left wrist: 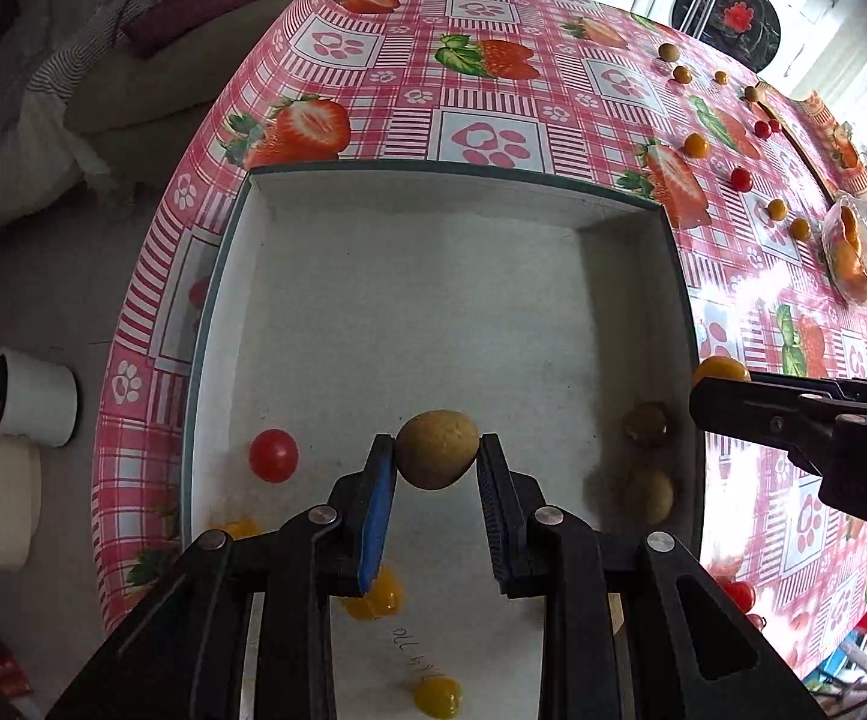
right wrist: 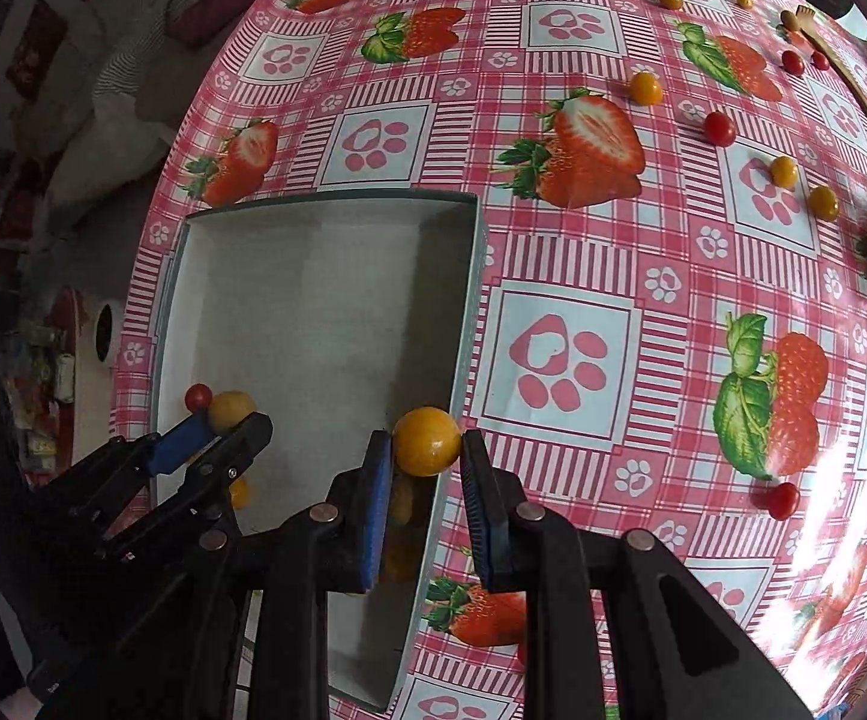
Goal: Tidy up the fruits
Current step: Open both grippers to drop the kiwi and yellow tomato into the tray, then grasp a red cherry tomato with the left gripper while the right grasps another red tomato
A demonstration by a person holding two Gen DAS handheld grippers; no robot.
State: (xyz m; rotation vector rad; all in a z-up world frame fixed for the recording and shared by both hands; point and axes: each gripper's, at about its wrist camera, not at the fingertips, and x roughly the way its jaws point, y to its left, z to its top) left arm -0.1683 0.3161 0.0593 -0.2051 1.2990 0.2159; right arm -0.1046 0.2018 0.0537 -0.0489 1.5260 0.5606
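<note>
I am holding my left jaws [left wrist: 437,450] nearly closed on a brownish-tan round fruit [left wrist: 437,449], both pads pressing its sides. I am hanging it over the white box [left wrist: 373,300] that is sitting on the table [left wrist: 493,90], which is wearing a pink checked cloth printed with strawberries and paw marks. Below it, inside the box, a red cherry tomato [left wrist: 273,455] is lying toward the left wall, two more brownish fruits [left wrist: 646,423] are resting against the right wall, and a few yellow fruits [left wrist: 373,597] are lying on the floor of the box near my fingers.

I am gripping a yellow-orange fruit [right wrist: 427,441] in my right jaws [right wrist: 427,443], likewise almost shut, with the pads touching it on either side. In the right wrist view that fruit is sitting right over the box's right-hand rim [right wrist: 463,324], so I cannot tell whether it is just inside or just outside.

More small fruits are lying scattered across the far right of the table: yellow ones [right wrist: 645,88], red ones [right wrist: 719,128], and another red one [right wrist: 783,501] nearer to me.
</note>
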